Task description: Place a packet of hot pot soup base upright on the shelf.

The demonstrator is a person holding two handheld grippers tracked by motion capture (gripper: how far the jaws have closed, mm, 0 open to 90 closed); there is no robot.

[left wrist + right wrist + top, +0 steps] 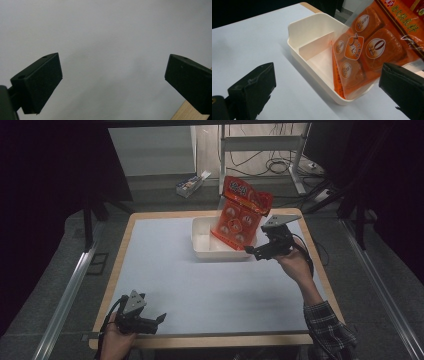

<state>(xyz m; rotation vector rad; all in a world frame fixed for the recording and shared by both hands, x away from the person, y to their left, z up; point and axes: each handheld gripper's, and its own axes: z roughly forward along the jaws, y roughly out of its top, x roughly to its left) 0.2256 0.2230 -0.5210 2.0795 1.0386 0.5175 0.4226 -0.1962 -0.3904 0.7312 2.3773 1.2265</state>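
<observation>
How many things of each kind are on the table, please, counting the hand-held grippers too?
Orange plastic snack bag, standing tilted in the bin: 1
White rectangular plastic bin with a divider: 1
Black hand-held gripper: 2, the left hand-held gripper and the right hand-held gripper, both open
Total: 4

The lower end of the orange packet [239, 215] stands inside the white tray [207, 251], so the tray wall hides it in the high view. In the right gripper view the packet [372, 47] is cut by the top and right edges, and the right tongs [327, 85] cover its lower right corner. The print on it is too small to read. The small box [190, 185] on the floor behind the bench [150, 270] is too blurred to identify.
</observation>
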